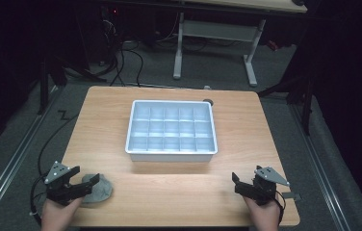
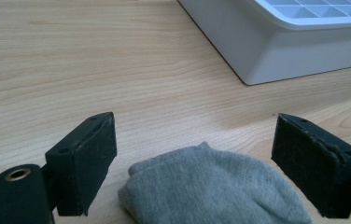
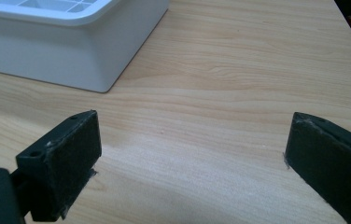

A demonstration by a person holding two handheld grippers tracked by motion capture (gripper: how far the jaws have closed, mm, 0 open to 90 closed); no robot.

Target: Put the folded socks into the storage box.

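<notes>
A white tray (image 1: 171, 153) divided into several small compartments sits in the middle of the wooden table (image 1: 169, 192). A folded grey cloth (image 1: 98, 189) lies at the near left corner. My left gripper (image 1: 85, 180) is open, its jaws straddling the cloth (image 2: 211, 186) just above it without closing on it; the tray's wall (image 2: 295, 51) stands beyond. My right gripper (image 1: 246, 179) rests open near the front right edge, with only bare wood between its jaws (image 3: 192, 154) and the tray's corner (image 3: 89, 60) ahead to its left.
Table edges lie close to both hands at the near side. A small dark round object (image 1: 208, 101) sits behind the tray's far right corner. Beyond the table are cables (image 1: 121, 62) on the floor and a white desk frame (image 1: 213, 43).
</notes>
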